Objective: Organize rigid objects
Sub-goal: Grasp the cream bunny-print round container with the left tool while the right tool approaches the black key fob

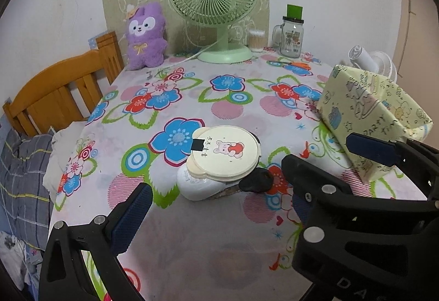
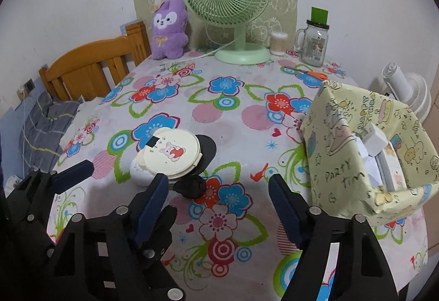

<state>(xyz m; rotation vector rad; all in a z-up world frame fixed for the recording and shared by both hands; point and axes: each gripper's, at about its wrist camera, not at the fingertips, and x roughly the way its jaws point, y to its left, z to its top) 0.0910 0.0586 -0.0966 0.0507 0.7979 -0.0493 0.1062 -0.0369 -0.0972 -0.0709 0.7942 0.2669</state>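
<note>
Two grippers: both hang over the near edge of the surface, angled down toward a small pile of rigid things.
Right gripper (image 2: 218,188): jaws partly spread with nothing between them; in its own view a small black object (image 2: 191,187) lies on the cloth just ahead of the gap, untouched.
Left gripper (image 1: 216,199): jaws wide apart and empty; the pile sits just beyond its fingertips in the left wrist view.
Pile: a round cream mirror case (image 1: 226,154) with a rabbit picture and bear-ear tabs lies tilted on a white oval case (image 1: 196,186) and over a flat black disc (image 2: 207,150), so it is propped rather than flat.
Likely reason: the black object is closest to the right gripper, so I judge it the next thing to be picked.
Paper-wrapped box (image 2: 365,147): stands open at the right of the surface, with white packets already inside; probably where the things are meant to go.
Surface (image 1: 241,114): covered by a flowered cloth; the middle is bare.
Back row: a green desk fan (image 1: 215,3), a purple plush toy (image 1: 145,35), a cotton swab tub (image 1: 256,39) and a glass mug jar (image 1: 292,36) stand along the wall, well apart from the pile.
Risk: the propped mirror case may slide if nudged.
</note>
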